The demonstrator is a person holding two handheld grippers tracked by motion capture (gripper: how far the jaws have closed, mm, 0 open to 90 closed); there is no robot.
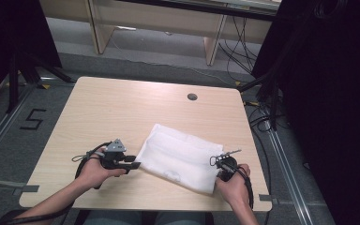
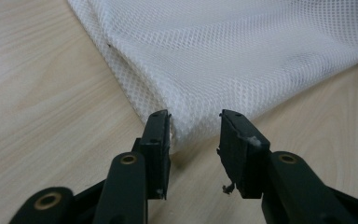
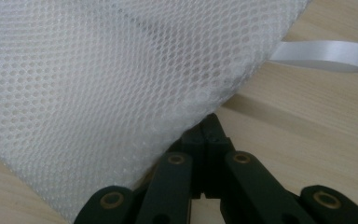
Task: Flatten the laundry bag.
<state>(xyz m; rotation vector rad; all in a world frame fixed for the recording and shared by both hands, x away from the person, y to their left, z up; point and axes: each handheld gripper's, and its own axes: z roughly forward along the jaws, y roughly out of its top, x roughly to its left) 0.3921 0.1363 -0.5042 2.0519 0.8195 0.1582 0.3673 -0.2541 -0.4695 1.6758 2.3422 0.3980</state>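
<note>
Your wooden bench [image 1: 122, 108] holds a folded white mesh bag [image 1: 180, 157], lying near the front edge between your two hands. From above, your left gripper [image 1: 132, 165] sits at the bag's left corner and your right gripper [image 1: 221, 161] at its right end. Up close, the left gripper view shows the left fingers [image 2: 156, 135] about half open with the bag's corner between them; one finger touches it, the other stands apart. The right gripper view shows the right fingers [image 3: 209, 133] squeezed together at the bag's edge. The mesh covers their tips, so the pinch itself is hard to make out. A small white ribbon loop [image 3: 319, 55] pokes out there too.
</note>
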